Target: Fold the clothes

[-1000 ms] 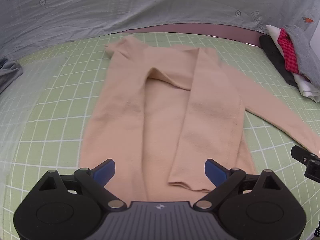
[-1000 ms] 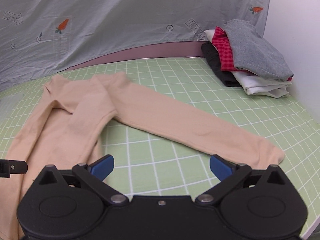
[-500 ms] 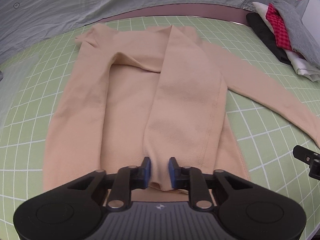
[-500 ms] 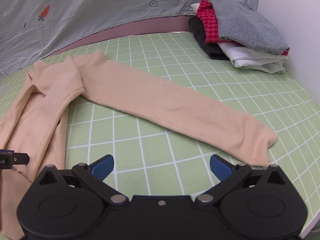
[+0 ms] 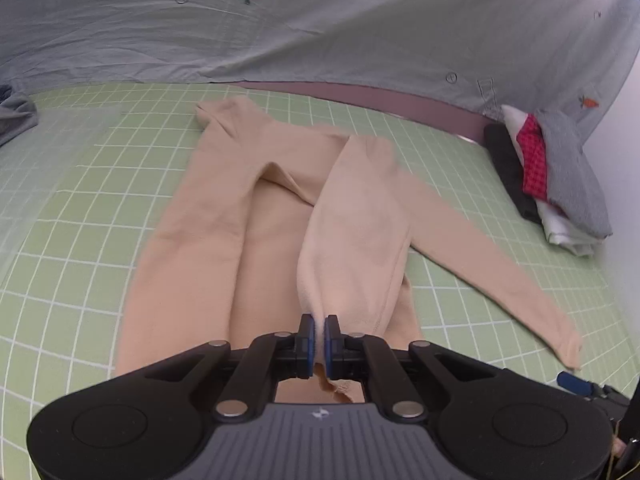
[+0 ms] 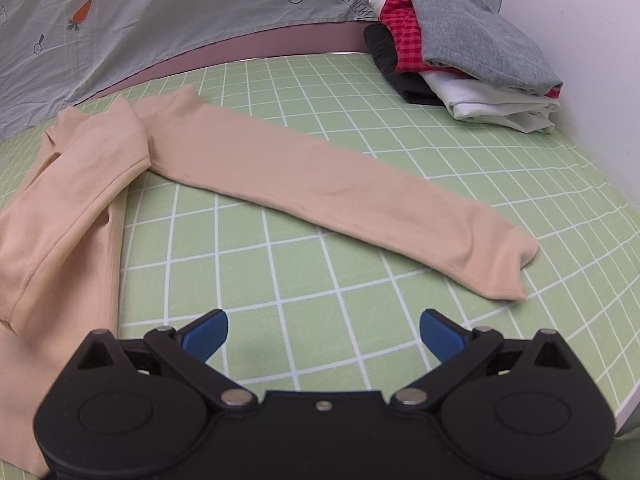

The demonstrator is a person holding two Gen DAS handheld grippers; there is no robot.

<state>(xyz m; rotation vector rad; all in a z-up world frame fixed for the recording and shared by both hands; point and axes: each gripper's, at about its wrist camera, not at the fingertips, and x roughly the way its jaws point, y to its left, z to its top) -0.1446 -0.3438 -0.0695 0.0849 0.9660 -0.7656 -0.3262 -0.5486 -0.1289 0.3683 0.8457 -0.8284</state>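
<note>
While the left gripper [image 5: 319, 336] is pinched tight on the beige top's [image 5: 224, 236] folded-in sleeve cuff, the right gripper [image 6: 323, 330] hangs wide open, holding nothing. That top sits mid-mat [image 6: 304, 280], long axis running toward the grey sheet [image 5: 320, 32], other sleeve [image 6: 320, 184] angling toward the folded stack [image 6: 468, 52], with bare mat all around.

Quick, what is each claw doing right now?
Left claw: closed, pinching the beige top's folded sleeve.
Right claw: open, holding nothing.

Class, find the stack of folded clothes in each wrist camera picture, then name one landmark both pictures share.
Left wrist view: the stack of folded clothes lies at the right edge, on the green grid mat.
Right wrist view: the stack sits at upper right, by the white wall.
Shared landmark: the beige top's outstretched sleeve, running toward the stack's side.
</note>
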